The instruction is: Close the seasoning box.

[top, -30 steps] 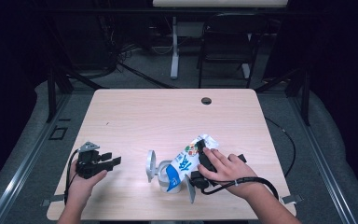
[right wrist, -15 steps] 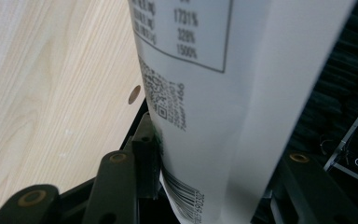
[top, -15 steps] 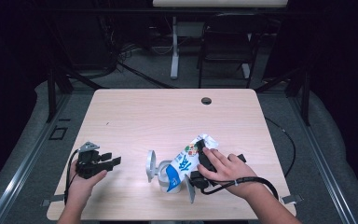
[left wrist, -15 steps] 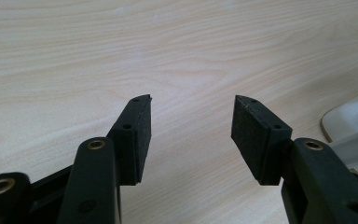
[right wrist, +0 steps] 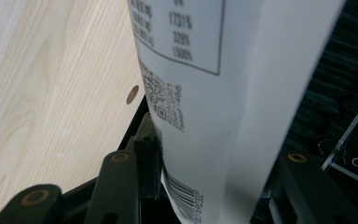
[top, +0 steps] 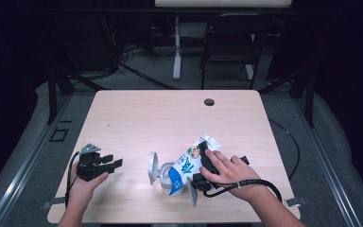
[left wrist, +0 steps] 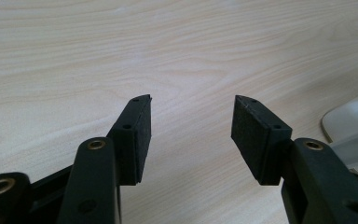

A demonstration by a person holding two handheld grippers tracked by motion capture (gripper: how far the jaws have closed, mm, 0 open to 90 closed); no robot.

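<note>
The right gripper (top: 203, 177) clamps its jaws on the milk carton (top: 189, 165), which slants toward one o'clock at the table's (top: 170, 118) near middle; at nine o'clock the left gripper (top: 116, 162) rests empty, jaws apart

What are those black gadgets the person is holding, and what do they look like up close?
Each is a handheld black gripper: the left gripper carries a grey plate, the right gripper trails a black cable. Jaws have brass-coloured rivets and flat black pads. Forearms are bare.

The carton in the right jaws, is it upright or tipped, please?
Tipped: the carton leans toward the white holder, held between the right gripper's jaws.
</note>
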